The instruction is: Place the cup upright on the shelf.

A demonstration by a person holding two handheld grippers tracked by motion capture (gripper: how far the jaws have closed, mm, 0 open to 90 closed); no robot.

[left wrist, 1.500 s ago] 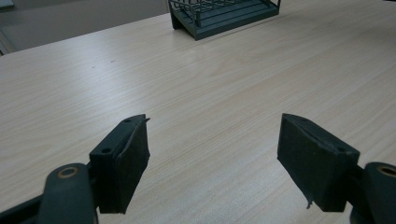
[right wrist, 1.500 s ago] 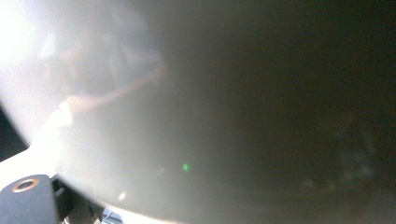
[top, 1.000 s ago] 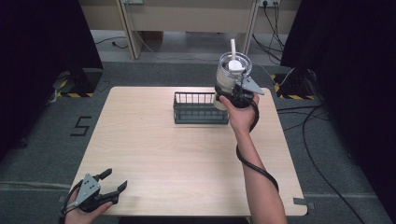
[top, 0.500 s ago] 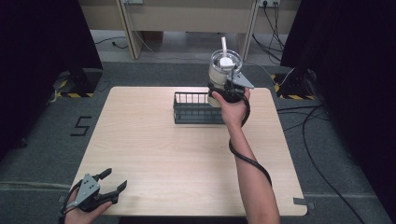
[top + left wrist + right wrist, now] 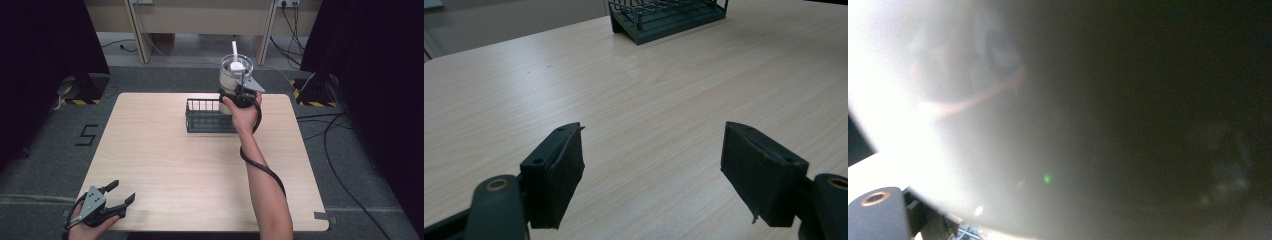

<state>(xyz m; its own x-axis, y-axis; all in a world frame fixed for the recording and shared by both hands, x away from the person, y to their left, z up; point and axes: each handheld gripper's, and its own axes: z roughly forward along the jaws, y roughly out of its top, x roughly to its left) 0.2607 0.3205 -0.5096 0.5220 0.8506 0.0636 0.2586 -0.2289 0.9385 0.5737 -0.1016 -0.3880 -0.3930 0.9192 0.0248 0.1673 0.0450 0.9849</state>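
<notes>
Cream-white and cylindrical, a tumbler with a clear lid and a white straw (image 5: 235, 74) is clamped in the right hand-held gripper (image 5: 236, 95), which grips it low on its body and holds it upright in the air. Just below and to the left of that hand-held gripper stands a dark green wire basket (image 5: 207, 116) on the light wooden tabletop (image 5: 165, 155); the tumbler's base hangs over the basket's right end, and whether it touches the wire cannot be told. In the right gripper view the tumbler's pale wall (image 5: 1013, 125) sits pressed close against the camera, blurred, with one black jaw at the lower left. The cable of the right hand-held gripper winds around the person's forearm (image 5: 260, 175).

The left hand-held gripper (image 5: 117, 199) lies low at the near left corner of the tabletop, well apart from the basket, its jaws spread wide with nothing between them. Ahead of it, in the left gripper view, bare wood runs up to the wire basket (image 5: 664, 15) far off.
</notes>
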